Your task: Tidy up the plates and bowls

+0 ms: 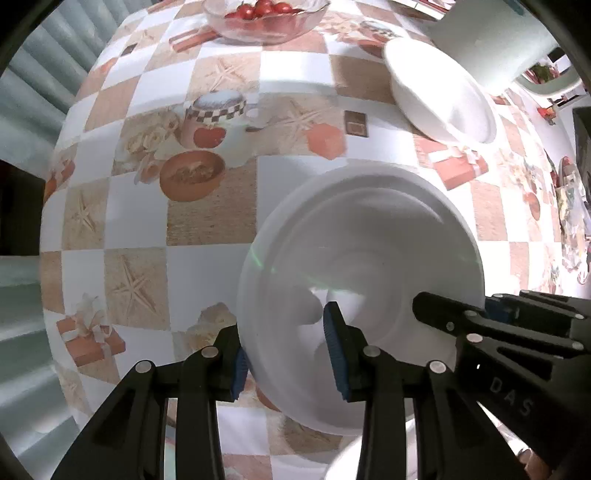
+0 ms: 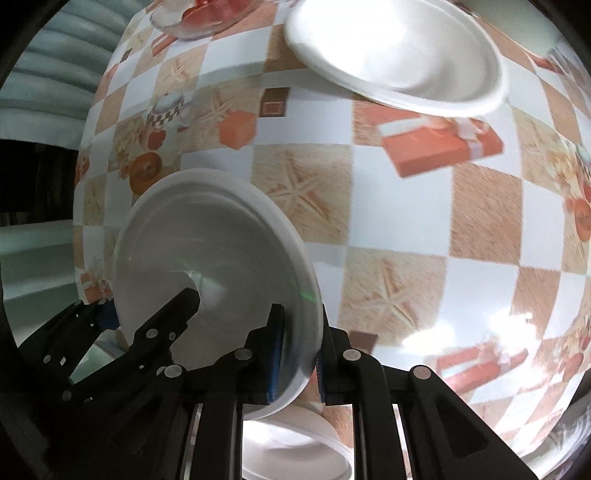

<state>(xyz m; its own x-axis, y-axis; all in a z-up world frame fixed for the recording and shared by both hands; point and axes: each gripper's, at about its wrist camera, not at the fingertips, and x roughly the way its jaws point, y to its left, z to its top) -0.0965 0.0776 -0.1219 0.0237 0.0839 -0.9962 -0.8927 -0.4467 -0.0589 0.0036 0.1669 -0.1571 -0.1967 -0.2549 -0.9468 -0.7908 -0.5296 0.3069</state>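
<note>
Left wrist view: my left hand-held gripper (image 1: pixel 288 354) pinches the near rim of a white bowl (image 1: pixel 369 258), one blue pad (image 1: pixel 338 350) inside the bowl and the other on its outer wall. My right hand-held gripper (image 1: pixel 461 317) reaches in from the right of this view and grips the same bowl at its far right rim. The bowl is tilted, with its inside facing the camera, above the desk (image 1: pixel 207 266), which has a checked cloth printed with starfish and gift boxes. A second white bowl (image 1: pixel 443 99) sits farther back on the right, also tilted in this view. A glass bowl of red tomatoes (image 1: pixel 266 18) stands at the far edge of the desk. Part of another white rim (image 1: pixel 347 461) shows at the bottom edge, below the held bowl.

Right wrist view: my right hand-held gripper (image 2: pixel 297 358) has its pads pressed close on the thin rim of the bowl (image 2: pixel 207 251), which stands on edge to the left of the fingers. My left hand-held gripper (image 2: pixel 147 310) holds the opposite side. The second bowl (image 2: pixel 399 62) lies near the top of this view, well apart from the held one. Another white dish (image 2: pixel 295 454) shows between the fingers at the bottom.
</note>
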